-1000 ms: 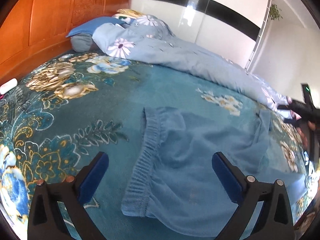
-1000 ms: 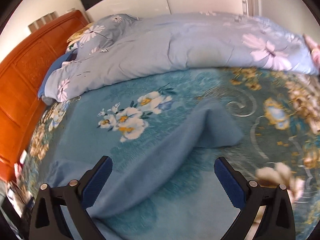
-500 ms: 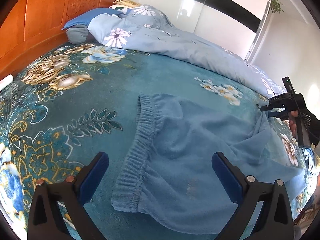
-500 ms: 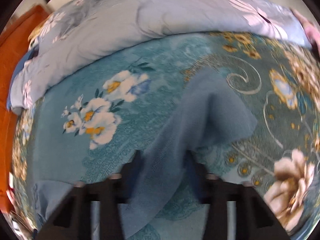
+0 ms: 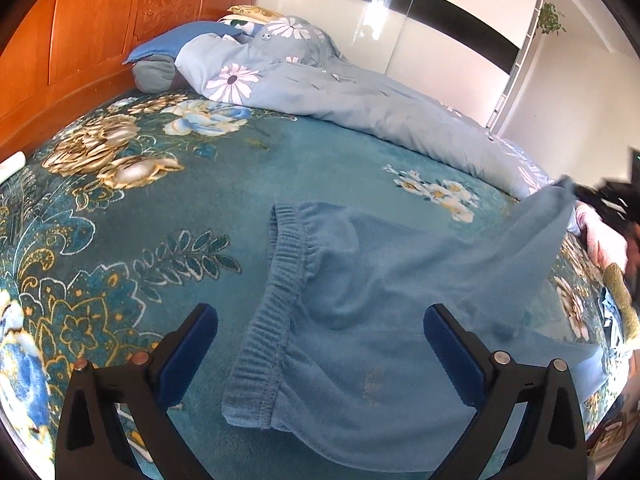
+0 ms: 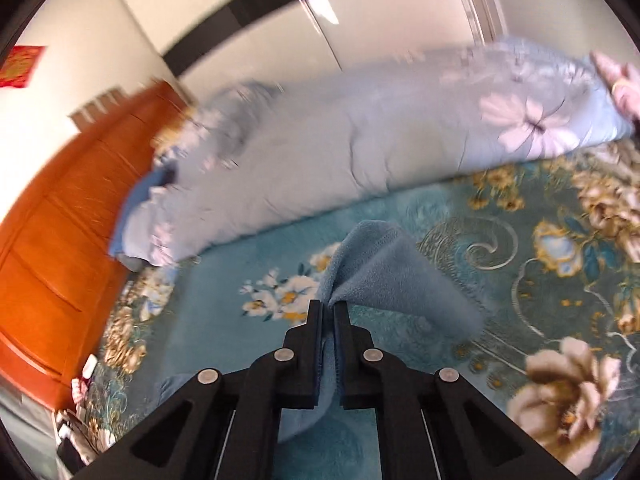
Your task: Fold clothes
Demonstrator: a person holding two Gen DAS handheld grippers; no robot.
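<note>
1 pr blue pants, 1 duvet, 2 pillows.

A teal plush bedspread with gold and white floral patterns covered the bed. Along its far side lay a rumpled pale blue quilt printed with daisies, bunched against a blue pillow at the carved orange wooden headboard. Behind stood a glossy white wardrobe with a black band. A red paper decoration hung on the wall.

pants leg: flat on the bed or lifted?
Lifted. The right gripper is shut on the leg's end, and the left view shows that leg stretched up off the blanket.
</note>
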